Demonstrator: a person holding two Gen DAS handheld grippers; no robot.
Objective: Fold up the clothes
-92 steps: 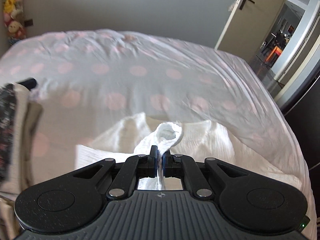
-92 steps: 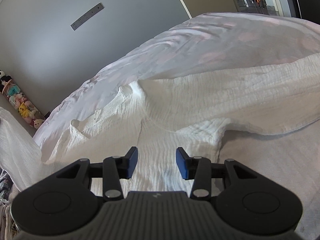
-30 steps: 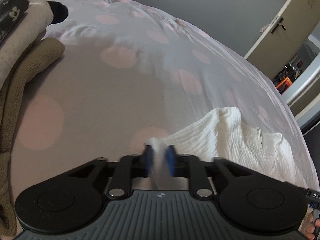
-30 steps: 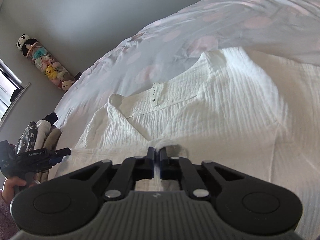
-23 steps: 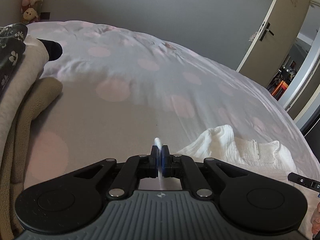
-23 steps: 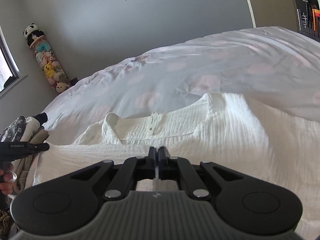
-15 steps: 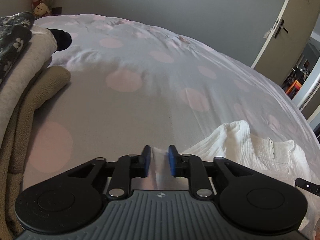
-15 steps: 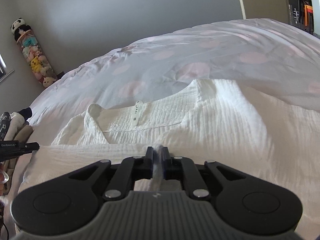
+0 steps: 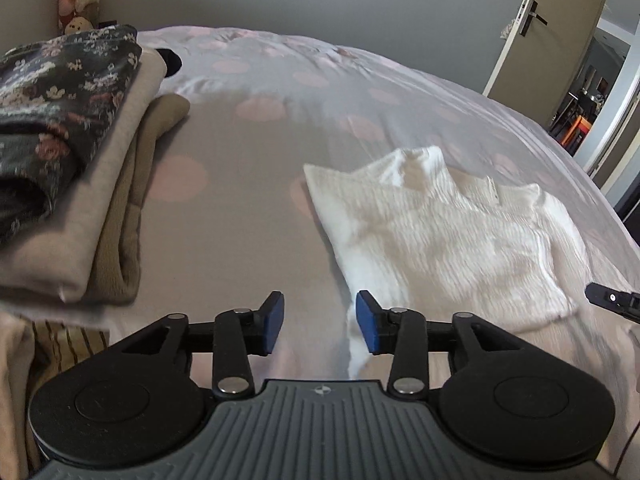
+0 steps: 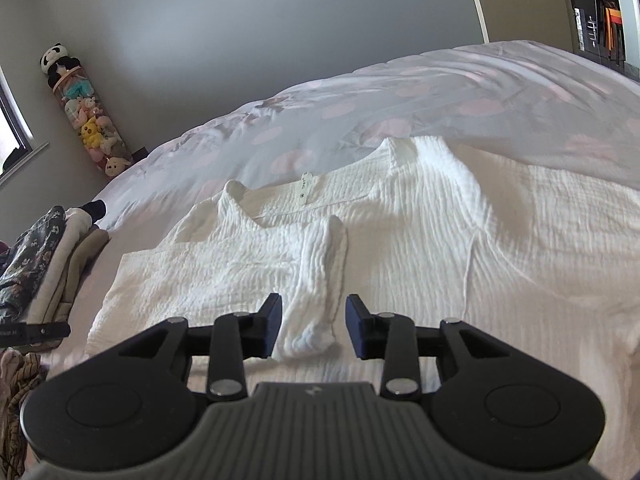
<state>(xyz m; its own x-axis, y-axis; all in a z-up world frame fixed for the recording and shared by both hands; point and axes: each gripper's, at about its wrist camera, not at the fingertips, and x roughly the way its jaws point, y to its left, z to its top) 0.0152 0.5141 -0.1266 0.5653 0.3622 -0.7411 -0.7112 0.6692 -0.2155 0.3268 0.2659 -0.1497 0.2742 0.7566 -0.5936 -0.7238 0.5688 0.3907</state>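
Note:
A white crinkled shirt (image 9: 448,236) lies on the bed, collar toward the far side. In the right wrist view the shirt (image 10: 420,240) has its left side folded over, and a folded sleeve (image 10: 320,276) runs toward me. My left gripper (image 9: 320,322) is open and empty, just left of the shirt's near left edge. My right gripper (image 10: 314,330) is open, its jaws on either side of the sleeve's end without gripping it.
A stack of folded clothes (image 9: 68,168), with a dark floral piece on top, sits at the left of the bed (image 9: 256,208); it also shows in the right wrist view (image 10: 44,268). A door (image 9: 544,32) stands open at the far right.
Both grippers have opened and let go of the white shirt. The folded side and sleeve now lie flat on the shirt, and both grippers have drawn back a little.

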